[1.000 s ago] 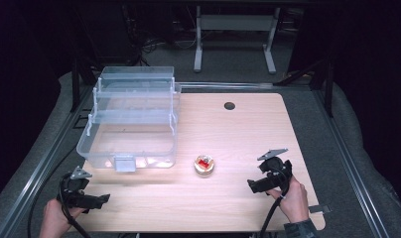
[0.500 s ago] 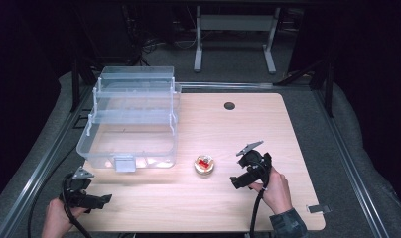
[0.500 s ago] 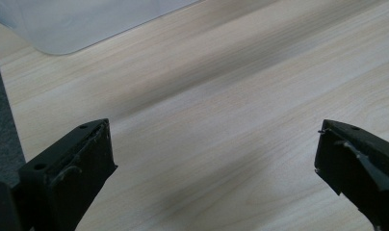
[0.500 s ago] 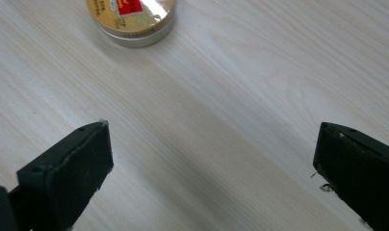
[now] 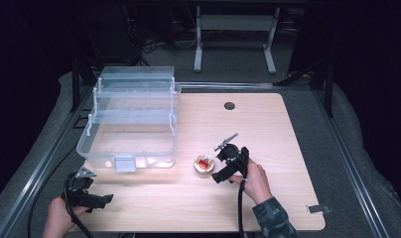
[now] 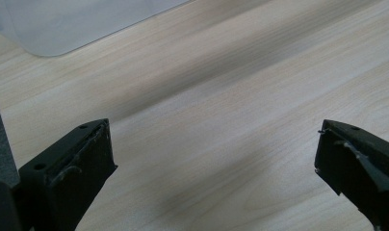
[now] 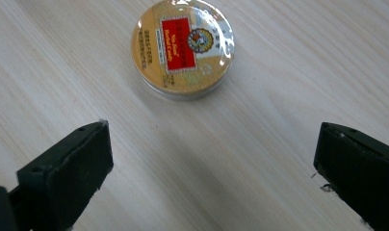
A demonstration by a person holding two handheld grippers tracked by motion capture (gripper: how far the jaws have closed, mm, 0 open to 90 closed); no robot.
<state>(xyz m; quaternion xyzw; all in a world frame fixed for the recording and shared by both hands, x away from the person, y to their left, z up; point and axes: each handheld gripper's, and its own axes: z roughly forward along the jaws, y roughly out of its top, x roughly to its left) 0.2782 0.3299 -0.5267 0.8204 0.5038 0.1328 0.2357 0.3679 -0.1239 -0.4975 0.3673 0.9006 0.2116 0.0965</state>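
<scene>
Right gripper view: with the right gripper spread wide and empty just short of the round gold tin, which lies flat on the table right of the clear box, centre both jaws across its rim before closing.

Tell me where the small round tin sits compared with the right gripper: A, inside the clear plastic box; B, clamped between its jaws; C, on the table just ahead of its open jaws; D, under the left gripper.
C: in the right gripper view the tin lies flat on the table, ahead of the right gripper, whose jaws stand wide apart and clear of it.
</scene>
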